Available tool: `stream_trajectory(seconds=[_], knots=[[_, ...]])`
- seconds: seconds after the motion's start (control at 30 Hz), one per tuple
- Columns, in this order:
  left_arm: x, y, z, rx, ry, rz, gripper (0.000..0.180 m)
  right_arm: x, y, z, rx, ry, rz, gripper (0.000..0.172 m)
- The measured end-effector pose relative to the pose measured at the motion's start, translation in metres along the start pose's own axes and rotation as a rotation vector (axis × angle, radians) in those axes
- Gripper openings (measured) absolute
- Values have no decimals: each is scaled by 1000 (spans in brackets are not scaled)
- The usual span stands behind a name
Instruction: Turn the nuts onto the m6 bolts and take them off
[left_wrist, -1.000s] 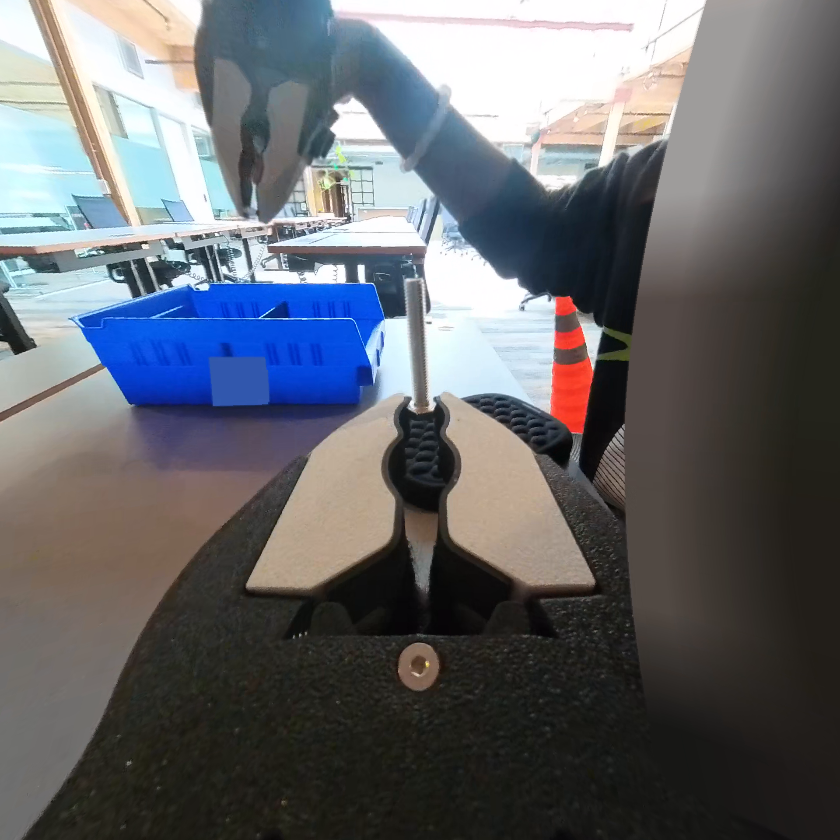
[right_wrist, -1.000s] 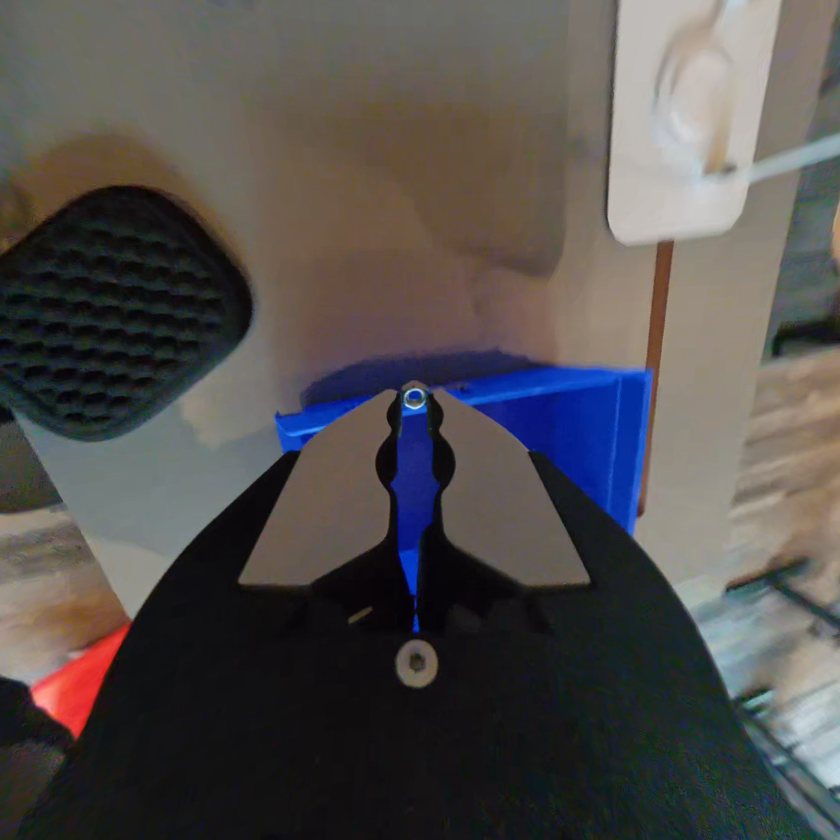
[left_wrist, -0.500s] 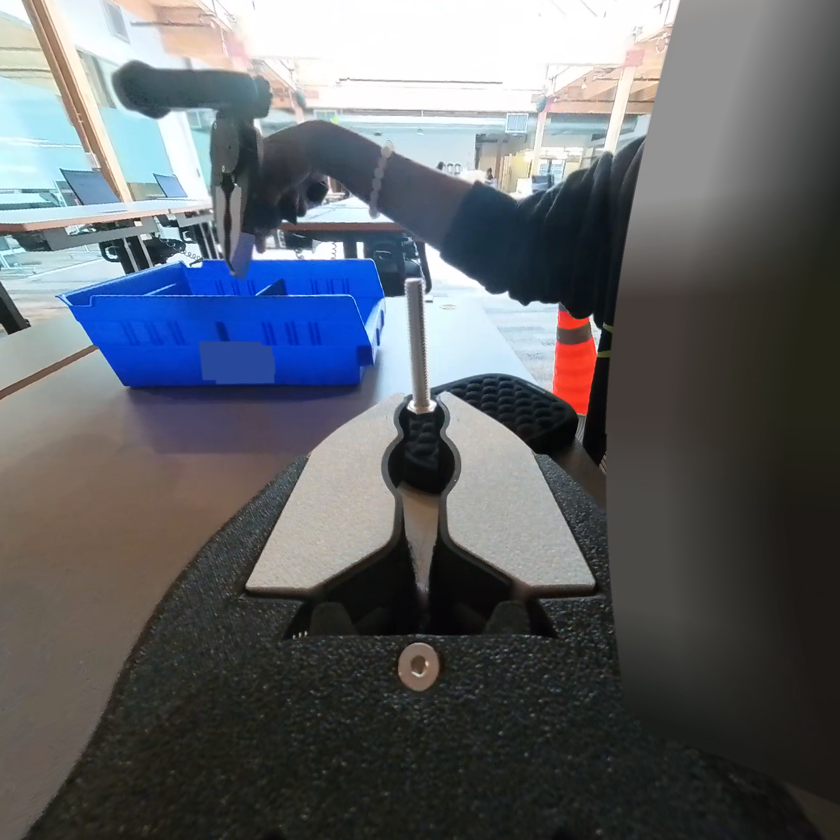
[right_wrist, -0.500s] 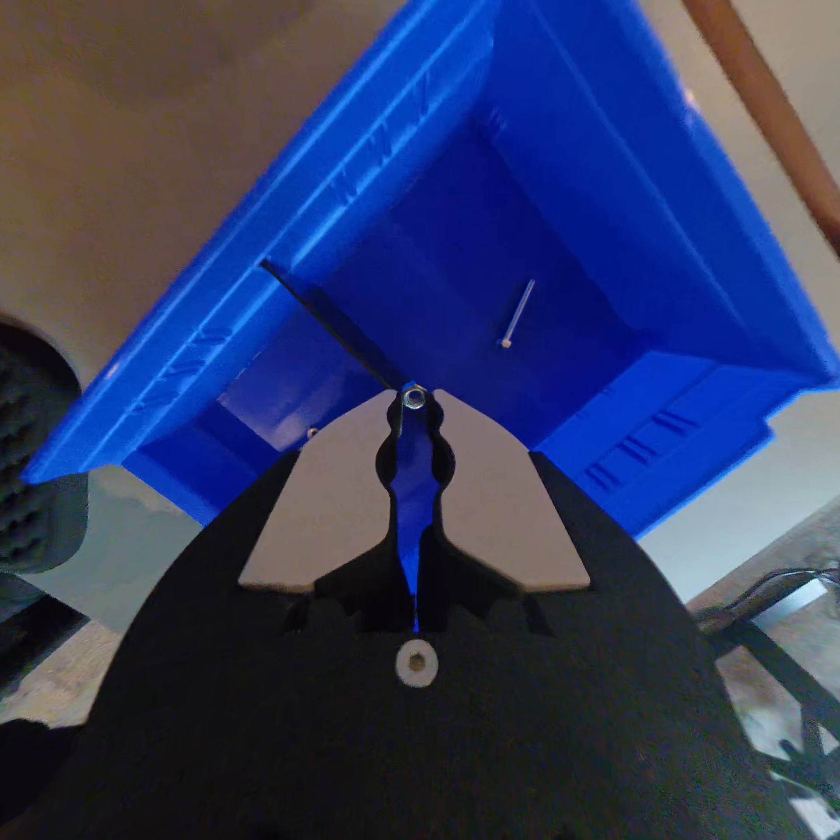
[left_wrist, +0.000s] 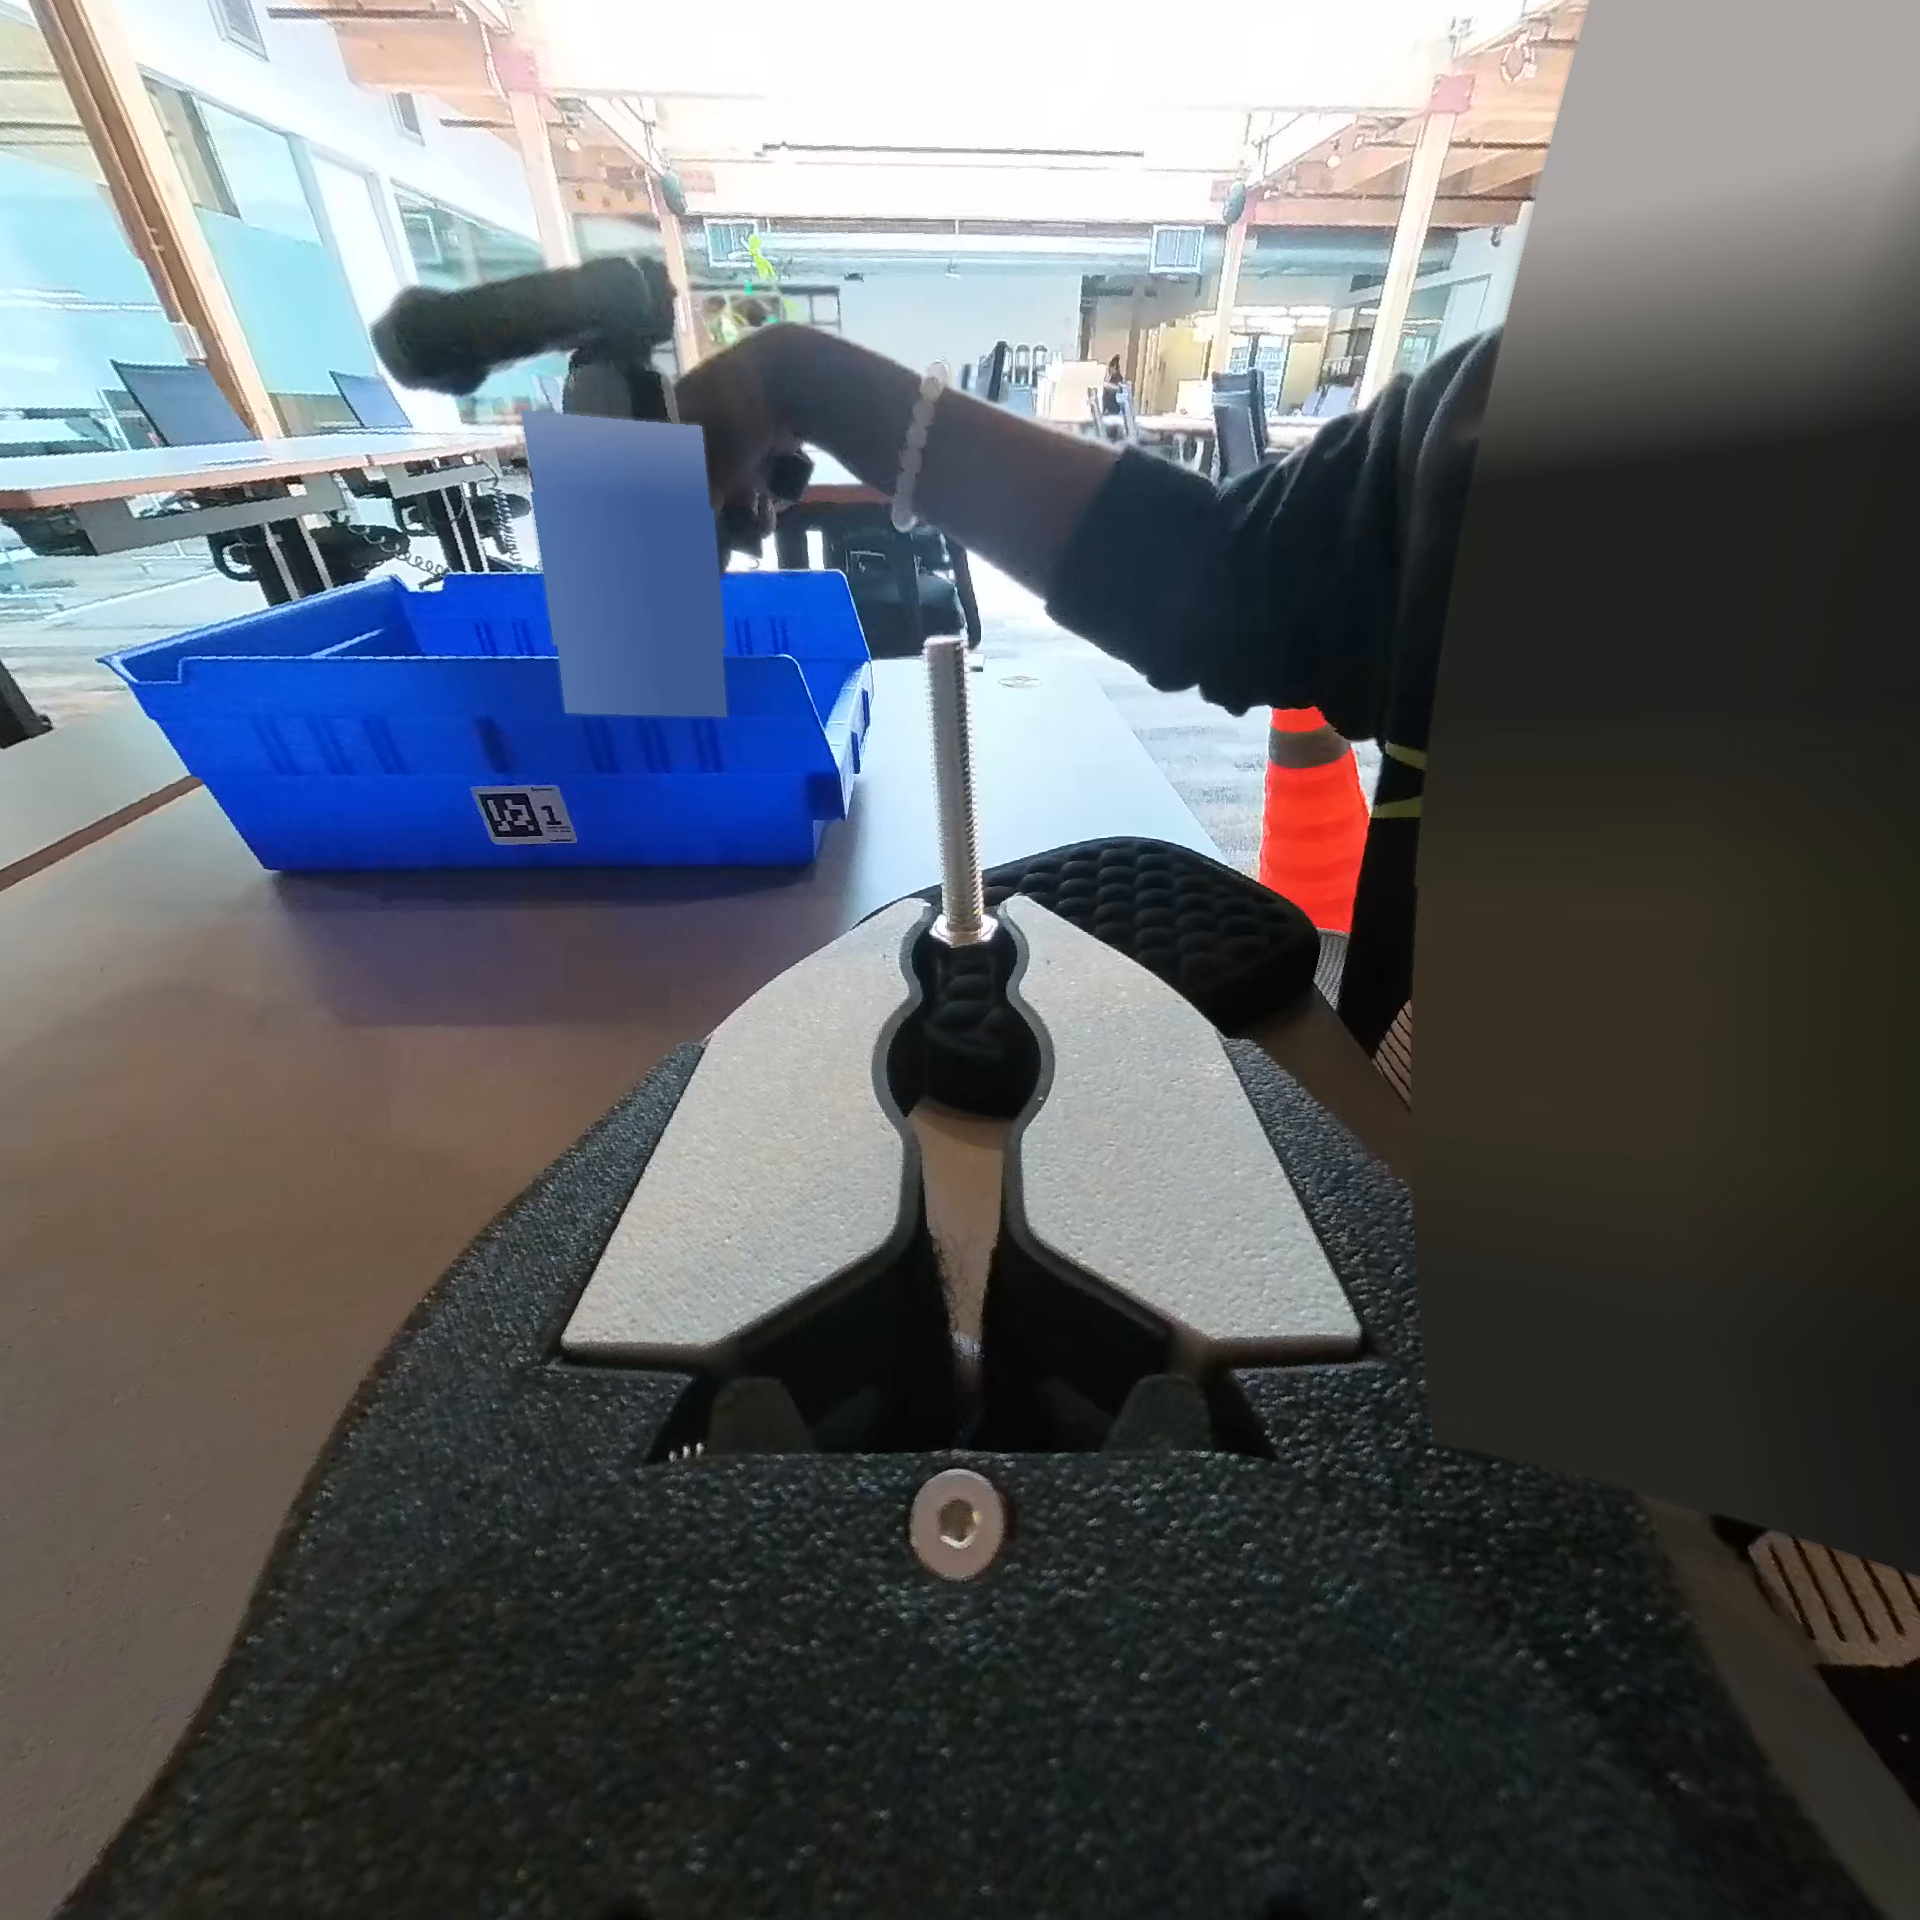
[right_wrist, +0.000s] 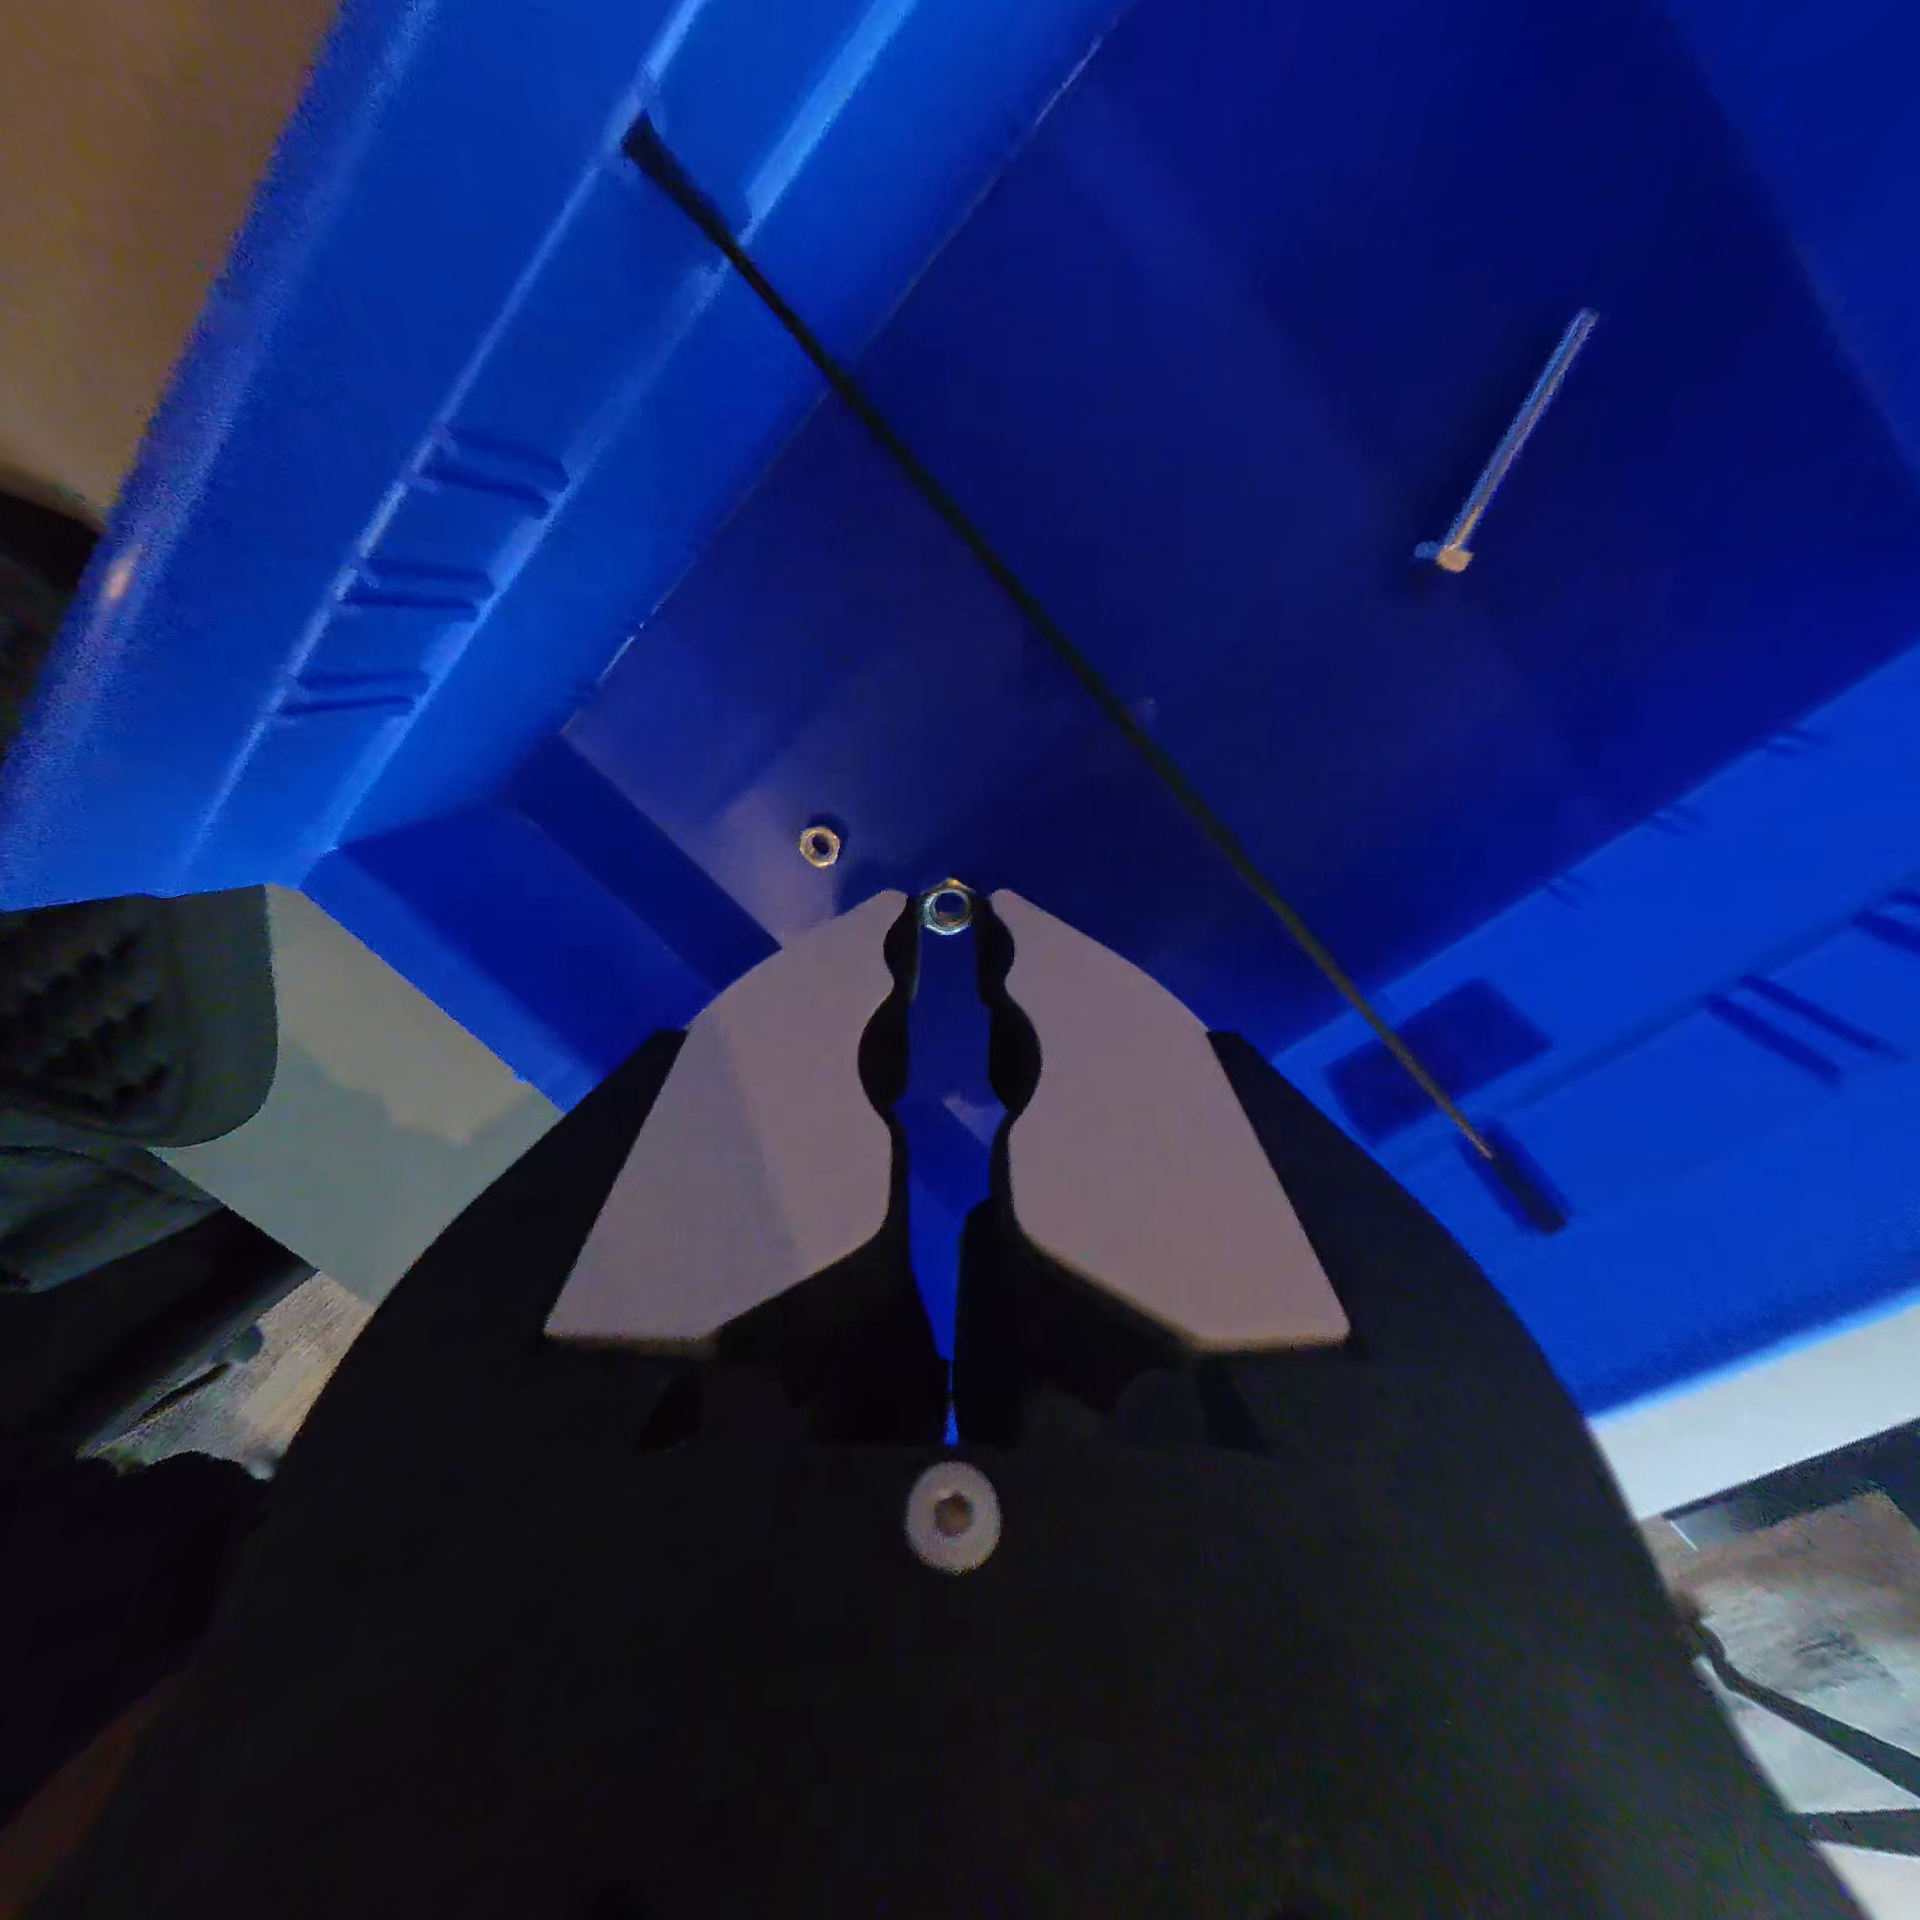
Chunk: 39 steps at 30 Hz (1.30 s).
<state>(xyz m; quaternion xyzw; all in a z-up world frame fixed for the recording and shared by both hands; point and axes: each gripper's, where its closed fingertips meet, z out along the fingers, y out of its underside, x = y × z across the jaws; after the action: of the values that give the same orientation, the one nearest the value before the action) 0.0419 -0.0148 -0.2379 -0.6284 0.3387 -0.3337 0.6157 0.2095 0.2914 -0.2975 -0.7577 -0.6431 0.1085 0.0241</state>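
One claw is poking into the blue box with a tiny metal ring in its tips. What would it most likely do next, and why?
Probably open its fingers and drop the nut. The right gripper holds it low over the blue bin, in the compartment where another nut already lies. The bolt in the left gripper stands bare, so the nut looks already taken off.

Bolts: you have two, one upright at your left gripper's fingertips, one lying in the blue bin.
Nuts: two, one between your right gripper's fingertips over the bin, one on the bin floor.
Bins: one.
Dividers: one black strip across the bin.
Black pads: one near the bin.
Cones: one orange, well right of the bin.
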Motion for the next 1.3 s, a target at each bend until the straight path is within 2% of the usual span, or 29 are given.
stream_trajectory(seconds=[0.3,0.6,0.8,0.97,1.13,1.2,1.3], knots=[[2,1,0,-9,5,1,9,-3,21,32,-75,8,13,10],[4,3,1,-19,10,2,8,-1,31,47,-119,47,1,10],[4,3,1,-22,12,1,8,-2,29,45,-105,53,-2,14],[4,1,0,-8,9,-3,9,-9,27,25,-97,85,-34,19],[4,0,1,-1,9,-2,9,-58,-11,-22,60,137,-216,29],[4,0,1,-2,9,0,9,-95,-38,-42,164,147,-341,30],[5,-1,1,-2,8,7,9,-172,-78,-60,307,76,-574,30]])
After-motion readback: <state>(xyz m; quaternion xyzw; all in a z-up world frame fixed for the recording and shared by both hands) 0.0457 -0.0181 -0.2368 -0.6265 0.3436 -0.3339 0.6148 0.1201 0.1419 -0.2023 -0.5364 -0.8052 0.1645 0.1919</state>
